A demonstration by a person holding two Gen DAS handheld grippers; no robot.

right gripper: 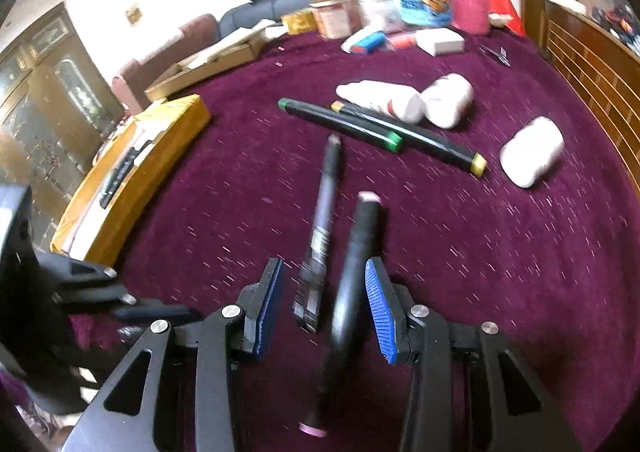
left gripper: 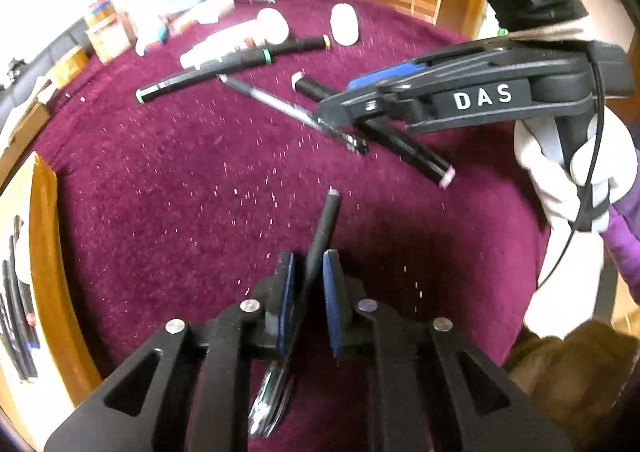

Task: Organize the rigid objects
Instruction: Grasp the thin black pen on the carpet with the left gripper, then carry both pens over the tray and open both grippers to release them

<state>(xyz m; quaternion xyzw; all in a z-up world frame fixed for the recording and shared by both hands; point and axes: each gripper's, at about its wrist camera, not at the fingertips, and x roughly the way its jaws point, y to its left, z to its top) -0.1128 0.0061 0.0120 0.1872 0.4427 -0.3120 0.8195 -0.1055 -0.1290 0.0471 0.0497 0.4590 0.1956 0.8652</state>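
Observation:
My left gripper [left gripper: 309,264] is shut on a dark pen [left gripper: 325,224] with a silver clip, held above the maroon cloth [left gripper: 160,192]. My right gripper [right gripper: 322,284] is open and low over the cloth, its jaws on either side of a pink-capped black marker [right gripper: 356,252] and a slim grey pen [right gripper: 322,220]. In the left wrist view the right gripper [left gripper: 340,118] hovers over that marker [left gripper: 400,148] and pen [left gripper: 280,102]. A green-capped marker [right gripper: 340,124] and a yellow-capped marker [right gripper: 420,140] lie crossed farther off.
White bottles [right gripper: 532,150] [right gripper: 448,100] and a white tube [right gripper: 380,96] lie near the markers. A yellow wooden box [right gripper: 132,172] sits at the left edge. Jars, cartons and a pink container [right gripper: 470,0] crowd the far side. A wooden rail [right gripper: 592,64] borders the right.

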